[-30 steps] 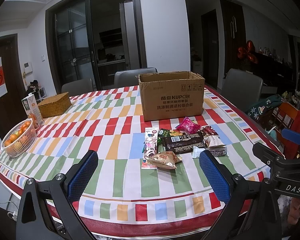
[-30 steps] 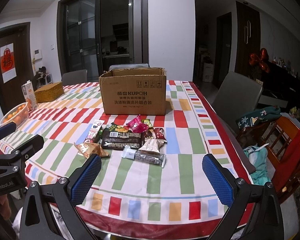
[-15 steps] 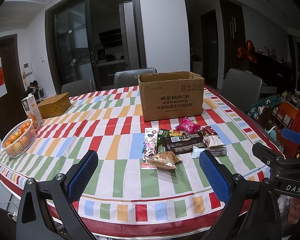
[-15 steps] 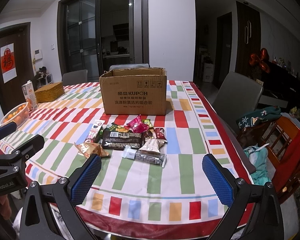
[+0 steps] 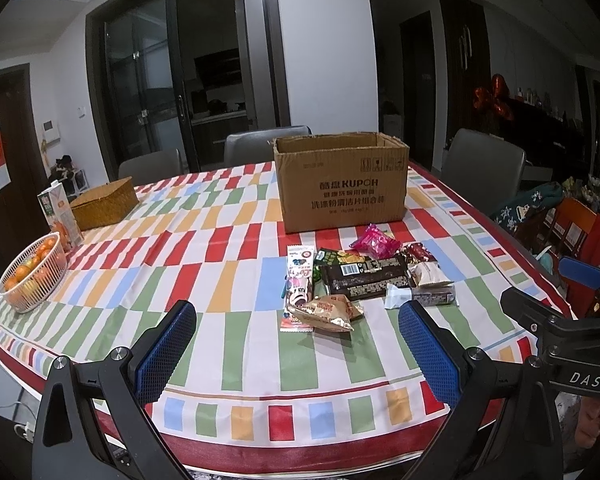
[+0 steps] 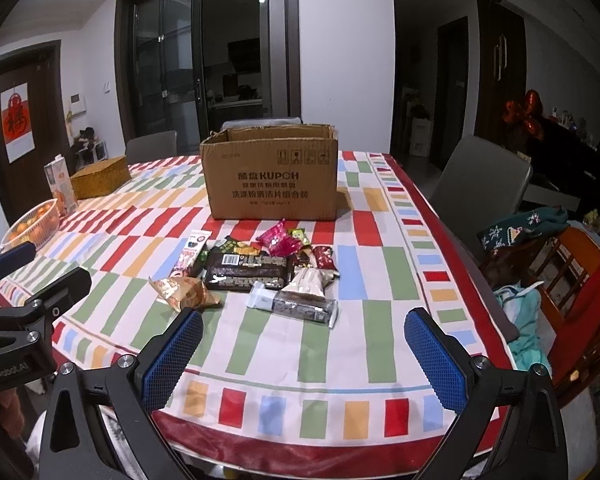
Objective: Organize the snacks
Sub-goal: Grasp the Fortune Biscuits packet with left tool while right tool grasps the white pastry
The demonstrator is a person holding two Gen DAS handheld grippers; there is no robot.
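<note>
Both claws, left (image 5: 298, 334) and right (image 6: 303, 340), gape before roughly nine snacks (image 6: 256, 272).

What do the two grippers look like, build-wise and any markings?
Both match: matte black angular frames with silver screws, and jaws faced with blue mesh-textured pads. The left gripper shows in the right wrist view with white "GenRobot.AI" lettering; the right gripper shows in the left wrist view marked "DAS". No cables or sleeves visible.

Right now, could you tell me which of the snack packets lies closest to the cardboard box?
The pink packet. It lies at the far edge of the pile, just in front of the box, while the other packets all lie nearer the table edge.
</note>
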